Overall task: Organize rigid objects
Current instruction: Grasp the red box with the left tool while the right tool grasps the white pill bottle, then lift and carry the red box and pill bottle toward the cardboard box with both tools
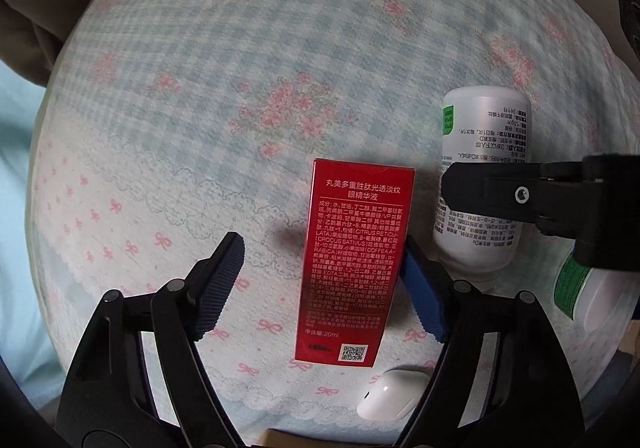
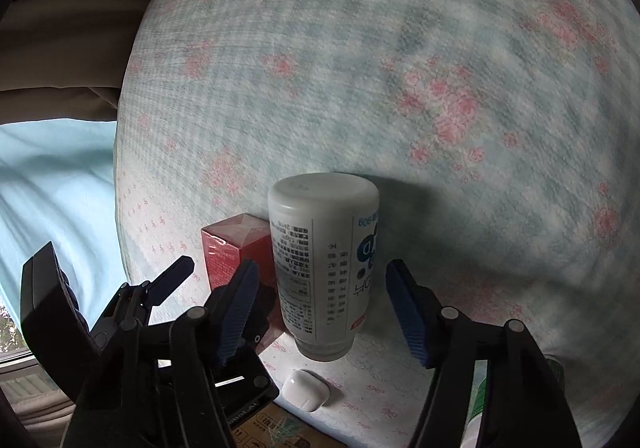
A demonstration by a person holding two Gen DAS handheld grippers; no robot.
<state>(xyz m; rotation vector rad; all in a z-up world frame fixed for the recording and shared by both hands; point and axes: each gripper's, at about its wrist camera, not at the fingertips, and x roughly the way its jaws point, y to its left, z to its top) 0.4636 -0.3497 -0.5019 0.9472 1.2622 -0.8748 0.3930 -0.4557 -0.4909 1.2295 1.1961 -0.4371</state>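
A red carton (image 1: 352, 248) with white print lies flat on the flowered bedding (image 1: 240, 88). My left gripper (image 1: 324, 248) points down over it, open. Its right pad sits at the carton's edge and its left pad stands well clear. Just right of the carton lies a white bottle (image 2: 324, 260) on its side, cap end toward me. My right gripper (image 2: 322, 268) straddles it, open, with a narrow gap at each pad. In the left wrist view one of the right fingers (image 1: 500, 192) crosses the bottle (image 1: 484, 128). The right wrist view shows the carton (image 2: 236, 244) behind a left finger (image 2: 172, 280).
A small white earbud case (image 1: 392, 392) lies near the bedding's front edge, also in the right wrist view (image 2: 306, 394). A green and white container (image 1: 580, 288) lies to the right. A cardboard box (image 2: 272, 428) sits below the edge. Pale blue sheet (image 2: 52, 176) and brown fabric lie left.
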